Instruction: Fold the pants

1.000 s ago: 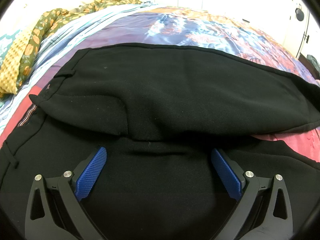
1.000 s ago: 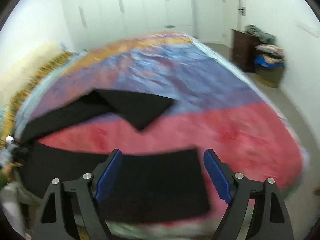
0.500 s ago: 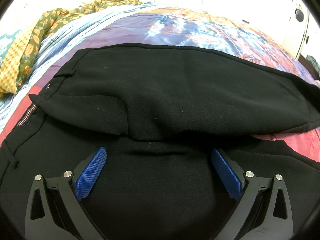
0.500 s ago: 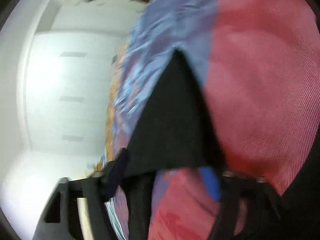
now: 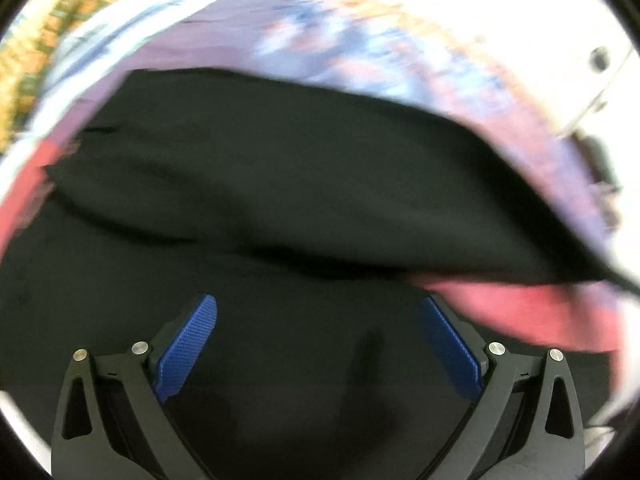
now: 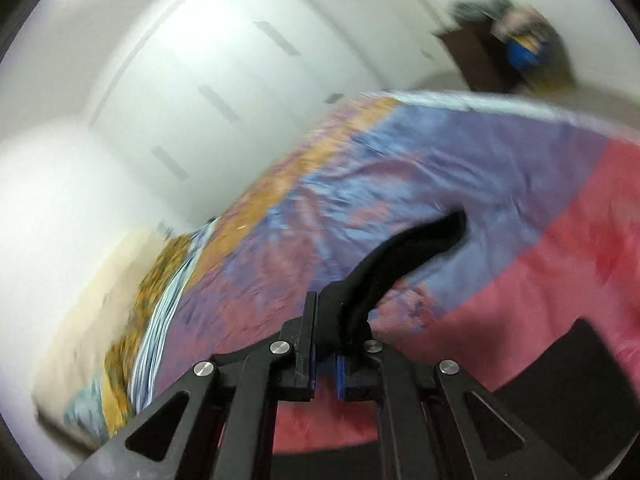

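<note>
The black pants [image 5: 280, 184] were spread on the bed cover [image 6: 580, 272], near its red edge. The left gripper [image 5: 318, 344] was held wide open above them, gripping nothing. The right gripper [image 6: 325, 344] had just been closed tight on a pant leg [image 6: 404, 256].

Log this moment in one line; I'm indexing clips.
stage: fold under way | right claw: shut on pant leg | left claw: open over black pants | surface: bedspread

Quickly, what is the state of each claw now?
Left claw: open, holding nothing, above the pants.
Right claw: just closed, gripping a pant leg.
</note>
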Available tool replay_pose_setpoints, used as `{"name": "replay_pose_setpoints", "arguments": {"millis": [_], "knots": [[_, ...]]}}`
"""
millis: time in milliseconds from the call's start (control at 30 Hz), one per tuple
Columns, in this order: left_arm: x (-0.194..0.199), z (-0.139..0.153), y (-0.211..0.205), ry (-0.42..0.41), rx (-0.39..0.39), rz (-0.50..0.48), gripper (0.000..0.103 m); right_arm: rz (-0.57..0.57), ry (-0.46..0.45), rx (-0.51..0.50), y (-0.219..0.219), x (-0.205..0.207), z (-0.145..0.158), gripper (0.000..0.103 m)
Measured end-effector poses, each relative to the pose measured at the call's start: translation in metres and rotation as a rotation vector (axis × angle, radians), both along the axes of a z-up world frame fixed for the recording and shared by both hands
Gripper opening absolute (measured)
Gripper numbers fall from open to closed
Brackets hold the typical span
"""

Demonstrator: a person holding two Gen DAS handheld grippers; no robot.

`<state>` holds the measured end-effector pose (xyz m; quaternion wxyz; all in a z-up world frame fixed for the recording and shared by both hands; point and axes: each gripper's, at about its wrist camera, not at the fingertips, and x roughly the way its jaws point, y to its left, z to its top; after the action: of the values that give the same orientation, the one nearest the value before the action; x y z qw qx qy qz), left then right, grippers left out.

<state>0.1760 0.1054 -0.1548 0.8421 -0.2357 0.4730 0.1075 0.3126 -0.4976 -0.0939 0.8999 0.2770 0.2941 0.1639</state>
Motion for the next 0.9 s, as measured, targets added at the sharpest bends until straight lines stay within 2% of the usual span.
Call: {"name": "replay_pose_setpoints", "arguments": {"millis": [100, 167, 267, 300, 333, 400, 467, 500, 533, 567, 600, 633, 733, 833, 867, 900], "knots": [[0.042, 0.016, -0.014, -0.074, -0.181, -0.081, 0.102, 0.053, -0.037, -0.04, 0.003, -0.029, 0.012, 0.007], [0.079, 0.022, -0.013, -0.133, -0.281, -0.08, 0.101, 0.067, -0.053, -0.037, 0.006, -0.038, 0.015, 0.007], [0.133, 0.013, 0.001, -0.121, -0.372, -0.033, 0.087, 0.071, -0.097, -0.02, 0.005, -0.059, 0.027, 0.007], [0.149, 0.007, 0.006, -0.09, -0.389, -0.018, 0.078, 0.071, -0.105, -0.009, -0.003, -0.067, 0.028, 0.007], [0.159, 0.003, 0.01, -0.066, -0.396, -0.009, 0.073, 0.074, -0.118, 0.008, -0.004, -0.075, 0.032, 0.007], [0.181, -0.008, 0.016, -0.019, -0.401, 0.004, 0.072, 0.088, -0.149, 0.013, -0.005, -0.086, 0.039, 0.007], [0.185, -0.016, 0.019, 0.004, -0.394, 0.028, 0.066, 0.107, -0.177, 0.014, -0.008, -0.097, 0.046, 0.007], [0.187, -0.02, 0.023, 0.012, -0.396, 0.052, 0.054, 0.116, -0.185, 0.018, -0.008, -0.105, 0.05, 0.007], [0.184, -0.022, 0.025, 0.015, -0.401, 0.067, 0.035, 0.12, -0.19, 0.019, -0.01, -0.109, 0.052, 0.007], [0.18, -0.023, 0.028, 0.008, -0.402, 0.079, 0.026, 0.127, -0.191, 0.02, -0.011, -0.113, 0.053, 0.007], [0.173, -0.021, 0.029, -0.012, -0.393, 0.087, 0.01, 0.134, -0.187, 0.02, -0.013, -0.115, 0.051, 0.007], [0.164, -0.016, 0.029, -0.038, -0.394, 0.089, 0.008, 0.131, -0.172, 0.009, -0.015, -0.115, 0.048, 0.007], [0.121, 0.029, 0.029, -0.176, -0.359, 0.064, 0.007, 0.101, -0.091, -0.019, -0.026, -0.101, 0.028, 0.007], [0.047, 0.096, 0.018, -0.314, -0.211, 0.02, 0.008, 0.08, -0.052, -0.057, -0.038, -0.084, 0.017, 0.007], [0.014, 0.113, 0.009, -0.34, -0.152, 0.009, 0.008, 0.092, -0.039, -0.047, -0.043, -0.08, 0.016, 0.007], [-0.01, 0.118, 0.004, -0.342, -0.115, 0.004, 0.009, 0.1, -0.022, -0.043, -0.047, -0.077, 0.014, 0.007]]}}
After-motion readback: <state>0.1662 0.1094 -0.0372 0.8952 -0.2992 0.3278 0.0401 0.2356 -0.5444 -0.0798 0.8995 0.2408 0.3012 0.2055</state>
